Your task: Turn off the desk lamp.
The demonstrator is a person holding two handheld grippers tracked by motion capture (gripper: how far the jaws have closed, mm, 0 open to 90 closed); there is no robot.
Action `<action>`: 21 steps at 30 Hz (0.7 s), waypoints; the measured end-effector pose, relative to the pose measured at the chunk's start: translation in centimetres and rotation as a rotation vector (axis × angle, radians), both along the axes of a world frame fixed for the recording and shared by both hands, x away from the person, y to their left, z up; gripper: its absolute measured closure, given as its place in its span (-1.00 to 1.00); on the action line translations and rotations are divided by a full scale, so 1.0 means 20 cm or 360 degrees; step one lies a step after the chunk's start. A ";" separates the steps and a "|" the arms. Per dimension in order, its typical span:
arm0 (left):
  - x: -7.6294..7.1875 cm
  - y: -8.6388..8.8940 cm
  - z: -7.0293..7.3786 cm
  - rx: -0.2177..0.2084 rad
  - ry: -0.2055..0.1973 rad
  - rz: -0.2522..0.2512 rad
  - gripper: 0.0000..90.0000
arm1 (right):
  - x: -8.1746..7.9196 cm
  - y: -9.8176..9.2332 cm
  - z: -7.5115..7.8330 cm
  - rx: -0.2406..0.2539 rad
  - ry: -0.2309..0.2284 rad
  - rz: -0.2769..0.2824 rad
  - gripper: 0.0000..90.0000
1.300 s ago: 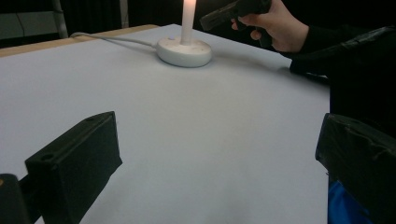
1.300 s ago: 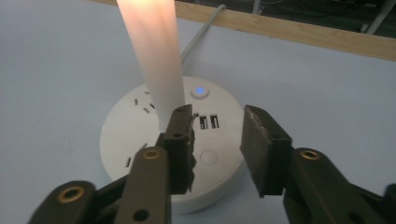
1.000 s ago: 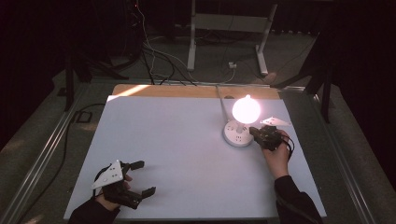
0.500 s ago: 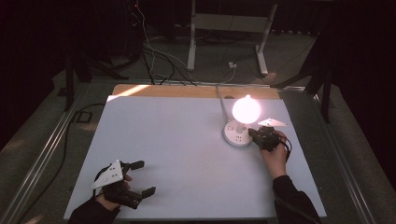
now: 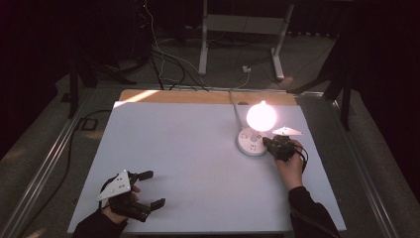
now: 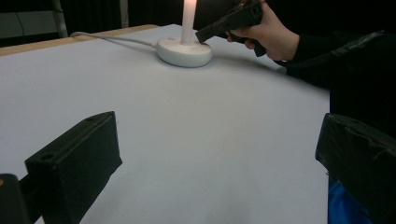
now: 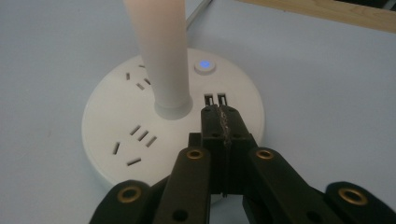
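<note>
Lamp stem (image 7: 161,56) beside right gripper (image 7: 219,116); jaws pressed together over base (image 7: 112,116).

So we've got a round white socket base (image 5: 250,144) sitting on the table's far right side, glowing bulb (image 5: 261,116) upright on its white stem (image 7: 161,56), little blue button light (image 7: 204,66) on, cord (image 5: 236,110) trailing back.

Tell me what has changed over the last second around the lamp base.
Almost nothing. The right gripper has stayed at the edge of the round white base, jaws shut, shifting only slightly. The lamp stays lit, and the left gripper still rests open near the table's front edge.
</note>
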State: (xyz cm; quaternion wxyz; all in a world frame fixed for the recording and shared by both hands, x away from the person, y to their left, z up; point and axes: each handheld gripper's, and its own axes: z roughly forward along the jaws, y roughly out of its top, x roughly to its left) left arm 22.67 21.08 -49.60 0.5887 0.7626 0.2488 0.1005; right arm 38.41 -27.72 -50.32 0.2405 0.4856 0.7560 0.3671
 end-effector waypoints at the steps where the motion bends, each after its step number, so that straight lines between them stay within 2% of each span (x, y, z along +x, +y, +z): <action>1: 0.00 0.00 0.00 -0.0003 -0.0001 0.0002 -0.99 | 0.00 0.00 0.00 -0.0002 0.0004 0.0002 1.00; 7: 0.00 0.00 0.00 -0.0004 -0.0001 0.0002 -0.99 | 0.00 0.01 0.00 -0.0013 -0.0001 -0.0003 1.00; 9: 0.00 0.00 0.00 -0.0003 -0.0001 0.0002 -0.99 | 0.00 0.03 -0.01 0.0006 0.0005 0.0034 1.00; 12: 0.00 0.00 0.00 -0.0006 -0.0009 0.0002 -0.99 | -0.01 0.06 0.00 -0.0065 -0.0030 0.0030 1.00; 17: 0.00 0.00 0.00 -0.0002 -0.0001 0.0001 -0.99 | -0.02 0.02 0.07 0.0021 -0.0075 0.0004 1.00; 19: 0.00 0.00 0.00 0.0002 -0.0004 -0.0003 -0.99 | -0.03 0.01 0.08 0.0013 -0.0098 -0.0001 1.00; 21: 0.00 0.00 0.00 0.0004 -0.0008 -0.0003 -0.99 | -0.03 0.01 0.08 0.0009 -0.0090 -0.0006 1.00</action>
